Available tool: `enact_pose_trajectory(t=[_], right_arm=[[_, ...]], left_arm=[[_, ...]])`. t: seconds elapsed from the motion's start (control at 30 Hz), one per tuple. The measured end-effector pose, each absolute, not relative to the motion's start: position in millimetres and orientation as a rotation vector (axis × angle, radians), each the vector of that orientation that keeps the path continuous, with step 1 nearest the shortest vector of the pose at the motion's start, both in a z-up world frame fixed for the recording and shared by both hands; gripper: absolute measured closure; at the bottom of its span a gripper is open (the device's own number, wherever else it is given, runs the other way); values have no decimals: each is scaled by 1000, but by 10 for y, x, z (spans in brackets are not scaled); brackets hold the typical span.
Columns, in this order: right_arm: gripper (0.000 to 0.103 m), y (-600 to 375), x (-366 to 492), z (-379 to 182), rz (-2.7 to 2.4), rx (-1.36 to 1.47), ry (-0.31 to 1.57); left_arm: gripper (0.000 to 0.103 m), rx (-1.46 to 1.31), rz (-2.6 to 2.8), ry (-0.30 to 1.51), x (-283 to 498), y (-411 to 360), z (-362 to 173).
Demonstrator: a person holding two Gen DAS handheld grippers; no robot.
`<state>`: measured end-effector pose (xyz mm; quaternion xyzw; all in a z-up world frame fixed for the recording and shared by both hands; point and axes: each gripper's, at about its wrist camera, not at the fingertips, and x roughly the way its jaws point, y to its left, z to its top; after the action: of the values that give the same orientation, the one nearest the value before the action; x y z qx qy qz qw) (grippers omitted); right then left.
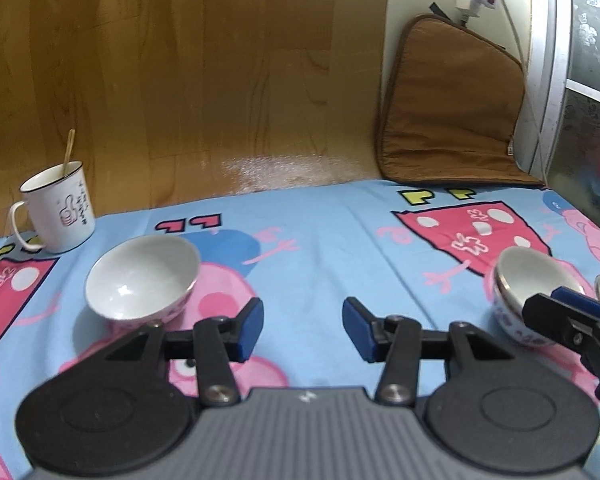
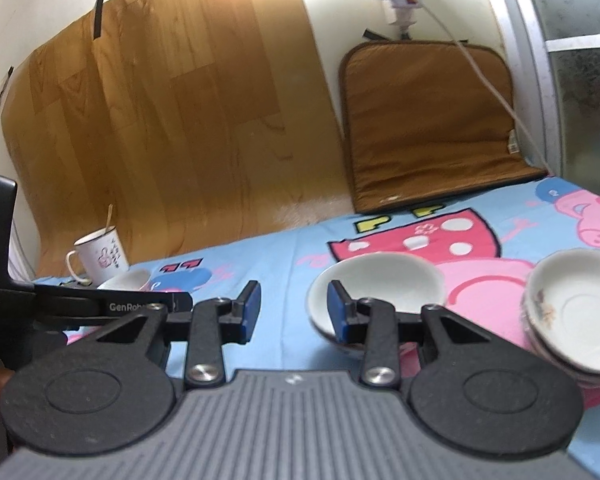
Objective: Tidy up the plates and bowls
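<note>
Both the left gripper point(image 1: 303, 330) and right gripper point(image 2: 293, 312) gape wide, holding nothing. A white bowl point(image 1: 142, 278) with pink-patterned outside sits at ten o'clock of the left one.

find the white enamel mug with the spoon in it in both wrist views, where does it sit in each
Left wrist view: the white enamel mug with a dark rim and thumbs-up print stands at far left, on the cartoon bedsheet's back edge, behind the single white bowl.
Right wrist view: the same mug is left of centre, small and far back, just above the left gripper's body.
Shared landmark: the brown square cushion leaning on the wall.
</note>
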<state>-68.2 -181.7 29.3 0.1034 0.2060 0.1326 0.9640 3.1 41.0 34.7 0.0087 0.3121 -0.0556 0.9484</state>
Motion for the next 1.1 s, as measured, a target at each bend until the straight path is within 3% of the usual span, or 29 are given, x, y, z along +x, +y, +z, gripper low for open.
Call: enact_pose_trajectory(t=[0.57, 0.77, 1.1], right_arm=[[63, -1432, -561, 180, 352, 154, 497], [63, -1271, -487, 164, 398, 149, 530], [63, -932, 24, 299, 560, 224, 757]], left_arm=[[57, -54, -51, 639, -153, 966, 211], [51, -32, -6, 554, -239, 1110, 346], [51, -247, 170, 515, -143, 1858, 376]])
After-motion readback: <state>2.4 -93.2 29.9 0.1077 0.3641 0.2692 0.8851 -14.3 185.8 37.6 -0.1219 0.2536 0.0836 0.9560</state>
